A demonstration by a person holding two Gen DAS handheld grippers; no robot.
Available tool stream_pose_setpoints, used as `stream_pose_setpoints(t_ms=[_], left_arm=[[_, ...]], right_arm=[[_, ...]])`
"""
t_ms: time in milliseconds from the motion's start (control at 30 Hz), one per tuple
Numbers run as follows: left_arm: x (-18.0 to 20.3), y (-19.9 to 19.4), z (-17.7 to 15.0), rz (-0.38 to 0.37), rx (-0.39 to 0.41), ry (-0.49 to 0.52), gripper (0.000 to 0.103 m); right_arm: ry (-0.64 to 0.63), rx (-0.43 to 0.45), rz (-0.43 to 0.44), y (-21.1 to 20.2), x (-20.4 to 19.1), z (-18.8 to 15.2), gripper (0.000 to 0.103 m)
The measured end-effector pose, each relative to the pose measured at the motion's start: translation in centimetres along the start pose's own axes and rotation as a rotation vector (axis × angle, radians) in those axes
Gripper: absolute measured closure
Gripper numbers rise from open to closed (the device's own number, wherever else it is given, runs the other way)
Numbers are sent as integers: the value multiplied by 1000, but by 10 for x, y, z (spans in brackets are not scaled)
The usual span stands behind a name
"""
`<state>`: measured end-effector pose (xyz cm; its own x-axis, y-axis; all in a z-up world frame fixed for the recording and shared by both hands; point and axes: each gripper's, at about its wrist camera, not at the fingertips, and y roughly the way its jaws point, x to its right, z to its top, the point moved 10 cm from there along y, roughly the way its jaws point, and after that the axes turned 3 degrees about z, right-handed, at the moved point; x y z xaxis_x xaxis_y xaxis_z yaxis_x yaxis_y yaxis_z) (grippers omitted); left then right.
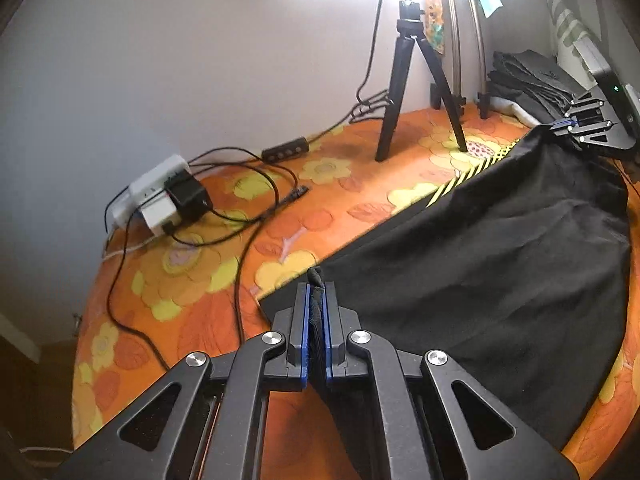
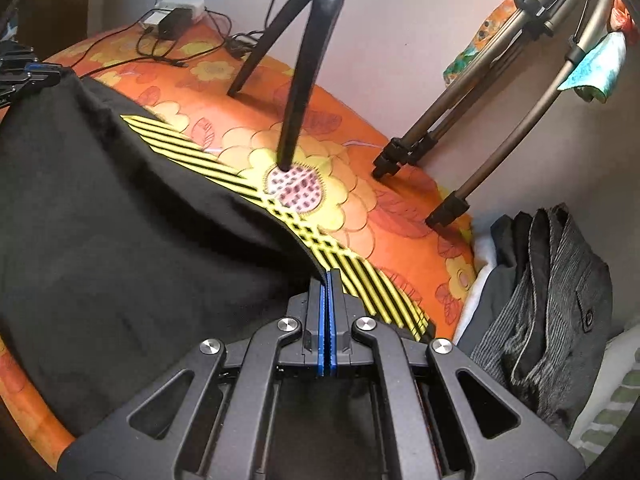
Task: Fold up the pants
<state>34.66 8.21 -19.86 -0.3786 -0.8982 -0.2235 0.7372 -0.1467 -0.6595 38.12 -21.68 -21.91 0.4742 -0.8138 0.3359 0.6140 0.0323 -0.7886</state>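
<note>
Black pants (image 1: 500, 248) with a yellow-and-black striped side band (image 2: 224, 168) lie spread on an orange flowered bed cover (image 1: 192, 280). My left gripper (image 1: 317, 292) is shut on a bunched corner of the black cloth, which sticks up between its blue pads. My right gripper (image 2: 328, 280) is shut on the edge of the pants beside the striped band and lifts it a little. In the left wrist view the right gripper (image 1: 562, 123) shows at the far right, holding the far end of the cloth. In the right wrist view the left gripper (image 2: 38, 70) shows at the upper left.
A black tripod (image 1: 416, 80) stands on the cover behind the pants, and a metal tripod (image 2: 500, 92) stands by the wall. A power strip with plugs and cables (image 1: 164, 196) lies at the back left. Dark folded clothes (image 2: 548, 292) are piled at the right.
</note>
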Motion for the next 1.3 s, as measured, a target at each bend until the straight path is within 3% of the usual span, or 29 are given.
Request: stream_pose_setpoints(t_ms=[167, 500, 633, 700, 733, 767, 833, 933, 1033, 1167, 1300], left_arm=[[-17, 13, 7, 29, -8, -26, 99], [-15, 50, -8, 71, -80, 0, 99], [-15, 53, -12, 74, -92, -4, 99], [-14, 52, -13, 74, -95, -1, 99], [-14, 51, -12, 72, -95, -5, 99], [-13, 50, -12, 74, -94, -3, 99], [-12, 49, -11, 74, -90, -3, 99], [-12, 50, -10, 81, -91, -3, 99], [-11, 50, -10, 87, -93, -7, 99], [-10, 50, -7, 91, -94, -10, 99], [-9, 50, -6, 88, -95, -21, 99]], right_arm=[[1, 2, -18, 11, 10, 12, 102], [-37, -53, -34, 57, 4, 20, 102], [-14, -77, 1, 67, 5, 20, 102], [58, -40, 44, 53, 14, 24, 101], [95, -18, 74, 44, 19, 24, 96], [147, 8, 87, 31, 29, 23, 82], [262, 62, 107, 4, 53, 16, 64], [402, 106, 145, -33, 81, -10, 64], [411, 95, 128, -49, 88, -38, 64], [358, 19, 108, -34, 76, -58, 64], [425, -10, 146, 3, 74, -59, 63]])
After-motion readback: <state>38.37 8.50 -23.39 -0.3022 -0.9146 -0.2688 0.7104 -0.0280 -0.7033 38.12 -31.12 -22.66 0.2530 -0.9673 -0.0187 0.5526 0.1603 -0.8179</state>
